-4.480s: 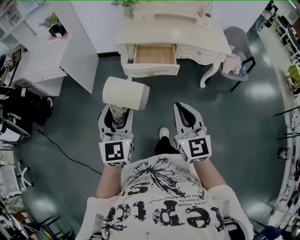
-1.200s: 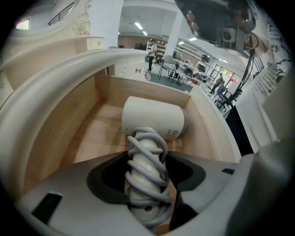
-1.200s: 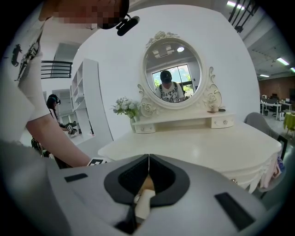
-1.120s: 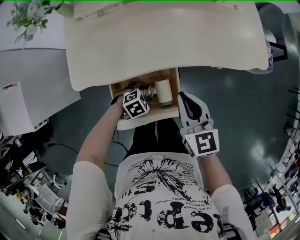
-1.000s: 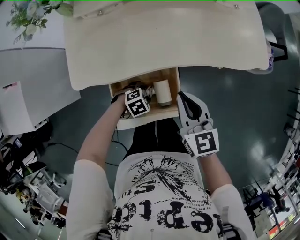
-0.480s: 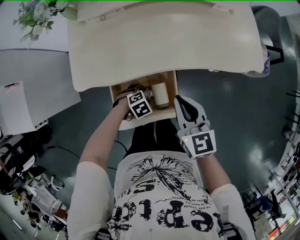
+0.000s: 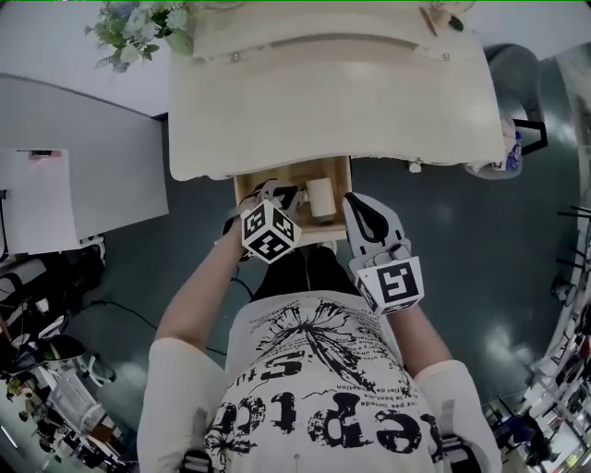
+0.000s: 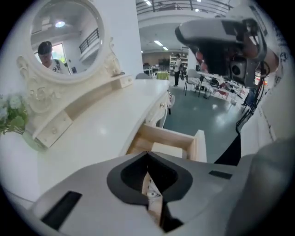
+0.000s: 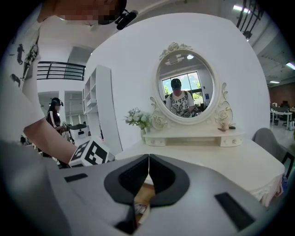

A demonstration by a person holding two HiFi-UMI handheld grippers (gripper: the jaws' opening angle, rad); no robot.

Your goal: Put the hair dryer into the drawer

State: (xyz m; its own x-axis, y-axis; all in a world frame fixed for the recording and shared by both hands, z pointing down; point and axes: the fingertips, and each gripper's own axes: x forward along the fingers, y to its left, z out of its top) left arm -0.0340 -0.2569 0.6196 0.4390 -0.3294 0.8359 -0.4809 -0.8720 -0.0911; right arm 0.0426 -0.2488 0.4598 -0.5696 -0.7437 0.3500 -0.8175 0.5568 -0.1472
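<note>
The cream hair dryer (image 7: pixel 320 197) lies in the open wooden drawer (image 7: pixel 247 185) under the dressing table top (image 7: pixel 323 102), with its dark cord beside it. My left gripper (image 7: pixel 266 196) hovers above the drawer's left half, pointing steeply down. Its jaws are shut and hold nothing; in the left gripper view (image 8: pixel 147 156) the drawer (image 8: pixel 161 135) shows beyond the closed tips. My right gripper (image 7: pixel 358 203) is just right of the drawer's front, also shut and empty, with its tips (image 9: pixel 148 159) pointing toward the table.
An oval mirror (image 9: pixel 185 85) and a vase of flowers (image 7: pixel 138 23) stand at the back of the table. A white cabinet (image 7: pixel 74 157) is to the left and a chair (image 7: pixel 503 152) to the right. My legs are right below the drawer front.
The left gripper let go of the hair dryer in the drawer, rose out of it and shut. The right gripper rose a little.
</note>
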